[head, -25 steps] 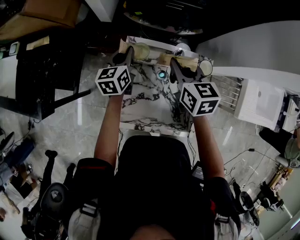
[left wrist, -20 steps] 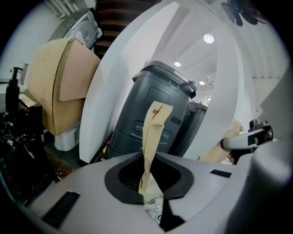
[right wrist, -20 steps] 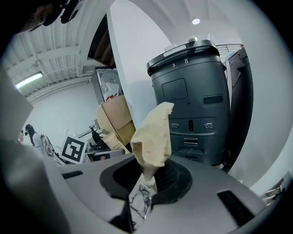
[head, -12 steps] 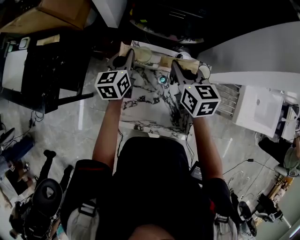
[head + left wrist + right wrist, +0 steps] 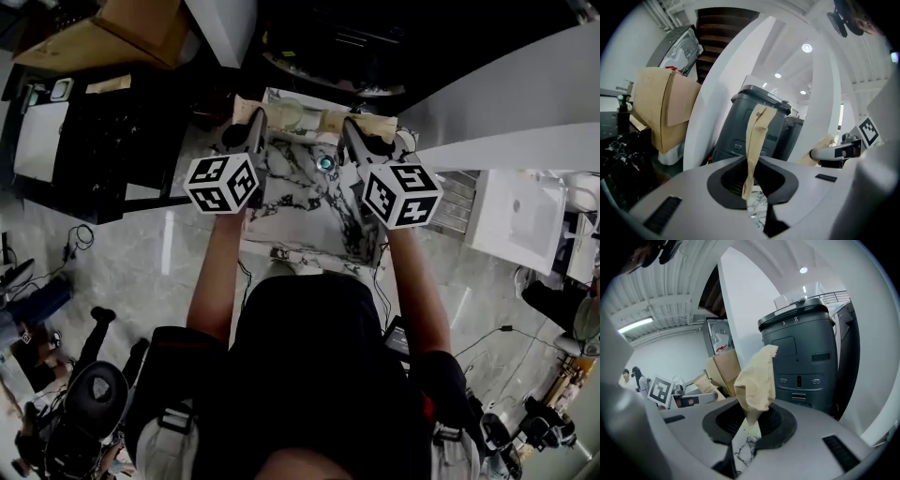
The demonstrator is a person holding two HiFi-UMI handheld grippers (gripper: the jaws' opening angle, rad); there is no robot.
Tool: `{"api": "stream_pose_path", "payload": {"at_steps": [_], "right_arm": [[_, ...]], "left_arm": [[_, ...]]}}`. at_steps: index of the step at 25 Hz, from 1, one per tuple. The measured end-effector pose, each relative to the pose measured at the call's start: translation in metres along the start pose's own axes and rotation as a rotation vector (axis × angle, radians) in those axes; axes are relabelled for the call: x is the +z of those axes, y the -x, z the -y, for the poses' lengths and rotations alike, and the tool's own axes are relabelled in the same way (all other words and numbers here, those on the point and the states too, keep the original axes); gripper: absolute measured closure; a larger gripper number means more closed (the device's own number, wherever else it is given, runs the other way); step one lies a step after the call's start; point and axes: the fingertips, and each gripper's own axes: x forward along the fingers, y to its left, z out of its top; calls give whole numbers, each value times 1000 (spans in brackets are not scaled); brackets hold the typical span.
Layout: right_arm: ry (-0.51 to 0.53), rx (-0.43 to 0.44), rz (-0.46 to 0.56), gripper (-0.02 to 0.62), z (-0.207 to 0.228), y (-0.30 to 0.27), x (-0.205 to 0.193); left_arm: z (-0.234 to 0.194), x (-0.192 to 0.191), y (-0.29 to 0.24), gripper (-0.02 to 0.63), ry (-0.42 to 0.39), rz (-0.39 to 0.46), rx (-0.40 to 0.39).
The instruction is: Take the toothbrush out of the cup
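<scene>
Marble table point(image 5: 300, 211) took up the middle of the head view, with the person's arms reaching out over it. A dark grey unit point(image 5: 801, 362) and a cardboard box point(image 5: 656, 112) stood behind.

Left gripper point(image 5: 752, 185) was held above the table, jaws clamped on a tan paper strip point(image 5: 757, 136) that stood up between them. Right gripper point(image 5: 750, 425) was likewise off the table, jaws pinched on a crumpled tan paper point(image 5: 757, 376). Neither was free for the task.

Pale cup point(image 5: 285, 111) sat at the table's far edge, just beyond the left gripper's tip. A second round rim point(image 5: 409, 141) was near the right gripper, partly covered. A small teal-lit thing point(image 5: 324, 163) lay between the grippers.

No toothbrush could be made out in any view. It was presumably in one of the cups, but which one couldn't be told, as both were too small and dark.

Judged handling:
- The toothbrush would be light, stiff and slim, with a smooth handle likely to slip.
- Best grip would be across the handle, just above the rim.
- The cup looked light and could tip or lift with the brush, so steady it with the other gripper.
- The paper would need dropping first.

Both gripper views pointed out over the room, so the tabletop showed only as a sliver through the jaws.
</scene>
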Motion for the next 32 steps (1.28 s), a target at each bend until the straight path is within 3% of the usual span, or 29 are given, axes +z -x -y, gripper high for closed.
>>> {"api": "stream_pose_path", "payload": {"at_steps": [10,22,32], "right_arm": [[25,6,36,515,-16,17,10],[20,-24,51,515,-28,34,-2],[29,-19,50,515,-38,50,-15]], "left_arm": [[17,11,42,560,-16,21,-40],[45,-6,78,560,-44,-6,-132],[56,-16,94,560,-36,1,-147]]}}
